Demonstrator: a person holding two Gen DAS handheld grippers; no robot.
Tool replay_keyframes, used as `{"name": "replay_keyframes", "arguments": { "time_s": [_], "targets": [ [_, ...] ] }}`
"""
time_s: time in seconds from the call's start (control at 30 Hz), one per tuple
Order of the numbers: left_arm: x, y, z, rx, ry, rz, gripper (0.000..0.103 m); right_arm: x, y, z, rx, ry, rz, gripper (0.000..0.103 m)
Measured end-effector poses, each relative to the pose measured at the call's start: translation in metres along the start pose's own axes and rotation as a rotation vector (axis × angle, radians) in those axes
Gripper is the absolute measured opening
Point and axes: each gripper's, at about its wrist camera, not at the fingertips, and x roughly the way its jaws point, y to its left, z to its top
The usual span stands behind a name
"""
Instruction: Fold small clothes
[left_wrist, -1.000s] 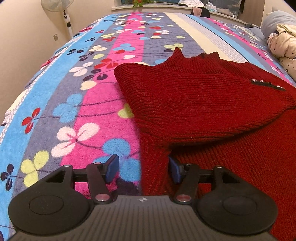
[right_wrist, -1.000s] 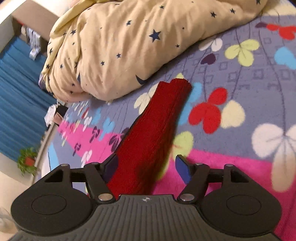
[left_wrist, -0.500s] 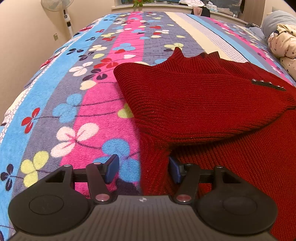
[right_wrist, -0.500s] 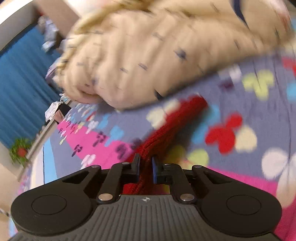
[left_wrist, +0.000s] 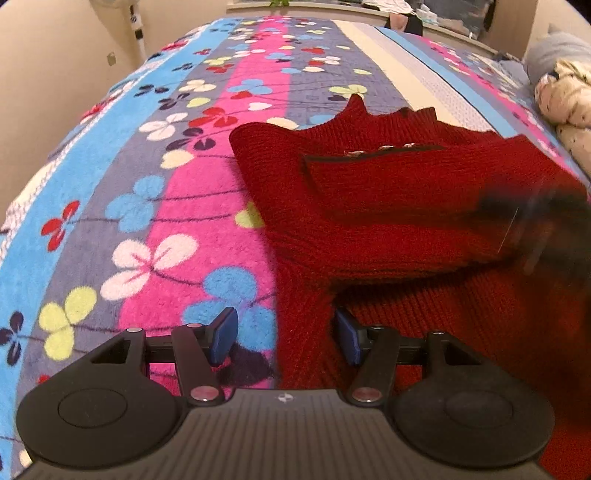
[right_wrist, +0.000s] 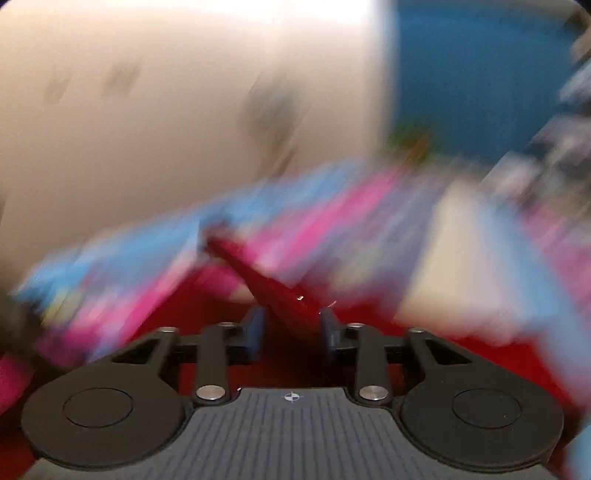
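A dark red knitted sweater (left_wrist: 388, 206) lies on the flowered bedspread (left_wrist: 155, 206). One sleeve, with small metal studs at its cuff (left_wrist: 380, 149), is folded across the body. My left gripper (left_wrist: 286, 336) is open, its fingers either side of the sweater's left lower edge. In the blurred right wrist view my right gripper (right_wrist: 291, 330) has its jaws part open around the red sleeve (right_wrist: 280, 291), which runs between the pads. The right gripper shows as a dark blur at the right edge of the left wrist view (left_wrist: 543, 221).
A cream star-print quilt (left_wrist: 565, 99) lies bunched at the bed's right side. A fan stand (left_wrist: 136, 33) is by the wall at the far left. A windowsill with a plant and clutter runs beyond the bed's far end (left_wrist: 369, 7).
My right gripper shut on the sleeve, swung it over the sweater's body and has now loosened its jaws. The studded cuff has moved to the left. The left gripper has stayed still.
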Motion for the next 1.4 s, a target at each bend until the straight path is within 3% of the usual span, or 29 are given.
{"name": "replay_keyframes", "arguments": {
  "time_s": [0.1,0.23,0.3,0.43,0.57,0.67,0.83,0.93,0.97,1.0,1.03,1.1,1.17,1.23,1.37,1.4],
  "targets": [
    [-0.011,0.007,0.004,-0.052,-0.027,-0.048,0.063,-0.022,0.005,-0.006,-0.018,0.013,-0.044,0.038],
    [-0.033,0.018,0.015,-0.136,-0.146,-0.127,0.061,-0.083,-0.018,0.007,0.009,0.011,-0.112,0.045],
    [-0.037,0.022,0.021,-0.180,-0.188,-0.183,0.046,-0.121,-0.034,0.004,0.031,0.002,-0.180,0.051],
    [-0.017,0.028,0.031,-0.290,-0.161,-0.314,0.037,-0.175,-0.067,-0.027,0.089,0.058,-0.279,0.056],
    [0.013,0.031,0.039,-0.389,-0.110,-0.415,0.038,-0.192,-0.091,-0.079,0.207,0.183,-0.362,0.056],
    [0.038,0.029,0.039,-0.453,-0.050,-0.485,0.062,-0.189,-0.102,-0.105,0.293,0.316,-0.421,0.056],
    [0.056,0.026,0.042,-0.485,-0.071,-0.472,0.063,-0.186,-0.112,-0.126,0.341,0.369,-0.444,0.056],
    [0.063,0.033,0.041,-0.556,-0.096,-0.465,0.052,-0.184,-0.110,-0.125,0.330,0.362,-0.440,0.056],
    [0.065,0.032,0.040,-0.560,-0.107,-0.457,0.039,-0.184,-0.110,-0.125,0.333,0.363,-0.441,0.056],
    [0.065,0.031,0.041,-0.546,-0.114,-0.441,0.019,-0.183,-0.110,-0.126,0.335,0.365,-0.443,0.056],
    [0.064,0.029,0.043,-0.518,-0.120,-0.417,0.010,-0.179,-0.111,-0.123,0.337,0.368,-0.445,0.056],
    [0.051,0.030,0.046,-0.508,-0.182,-0.384,0.008,-0.175,-0.111,-0.121,0.337,0.370,-0.450,0.056],
    [0.022,0.035,0.051,-0.503,-0.313,-0.363,0.007,-0.173,-0.111,-0.119,0.336,0.371,-0.454,0.056],
    [0.006,0.036,0.054,-0.459,-0.379,-0.280,0.008,-0.172,-0.111,-0.118,0.334,0.371,-0.456,0.056],
    [0.027,0.037,0.055,-0.448,-0.214,-0.149,0.012,-0.171,-0.114,-0.118,0.343,0.371,-0.454,0.056],
    [0.022,0.033,0.057,-0.430,-0.224,-0.097,0.012,-0.170,-0.114,-0.118,0.344,0.371,-0.454,0.056]
  ]
}}
